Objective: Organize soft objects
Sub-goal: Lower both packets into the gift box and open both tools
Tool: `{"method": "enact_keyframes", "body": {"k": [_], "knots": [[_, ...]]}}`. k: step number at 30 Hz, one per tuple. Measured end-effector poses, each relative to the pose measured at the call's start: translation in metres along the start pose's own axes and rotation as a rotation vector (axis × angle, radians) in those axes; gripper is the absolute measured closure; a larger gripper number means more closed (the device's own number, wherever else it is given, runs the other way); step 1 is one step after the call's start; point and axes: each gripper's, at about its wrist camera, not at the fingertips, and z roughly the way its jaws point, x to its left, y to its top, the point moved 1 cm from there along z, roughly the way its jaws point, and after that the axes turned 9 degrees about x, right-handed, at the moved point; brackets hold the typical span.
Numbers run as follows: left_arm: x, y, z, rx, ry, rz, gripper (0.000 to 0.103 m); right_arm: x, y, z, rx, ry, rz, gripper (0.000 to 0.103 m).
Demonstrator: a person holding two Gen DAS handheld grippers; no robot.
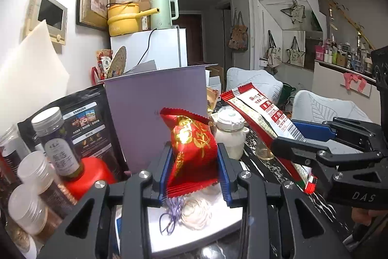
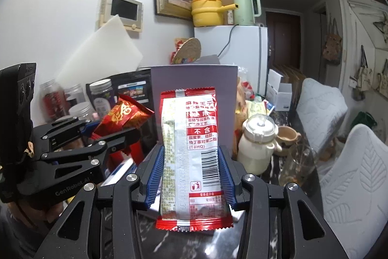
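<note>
Holding both packets clear of the desk [image 2: 194, 242], I have the left tongs [image 1: 195, 171] clamped on the red gold-printed snack bag [image 1: 191, 149] and the right tongs [image 2: 191, 174] clamped on the red-and-white sachet [image 2: 191, 162]. I should carry them level (foil slips easily) and avoid the cream jar [image 2: 257, 149] beside them.

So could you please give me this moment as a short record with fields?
left gripper: shut on red gold-printed packet, held above the table
right gripper: shut on red-and-white snack packet, held upright
behind both: lavender box, upright
nearby: cream lidded jar, black pouch, clear-lidded jars
under left gripper: white tray with hair ties
</note>
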Motion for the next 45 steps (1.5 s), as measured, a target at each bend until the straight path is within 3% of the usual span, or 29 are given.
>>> {"method": "enact_keyframes", "body": {"k": [18,30,45], "knots": [[0.031,-0.015,0.097,0.135,0.064,-0.096,0.070,-0.018,0.003,0.097,0.074,0.015,0.037,0.060],[0.034,-0.035,0.138,0.274,0.074,-0.088,0.070,-0.020,-0.012,0.133,0.165,0.008,0.025,0.059],[0.037,-0.057,0.170,0.371,0.115,-0.069,0.070,-0.021,-0.034,0.173,0.285,0.013,0.018,0.059]]}}
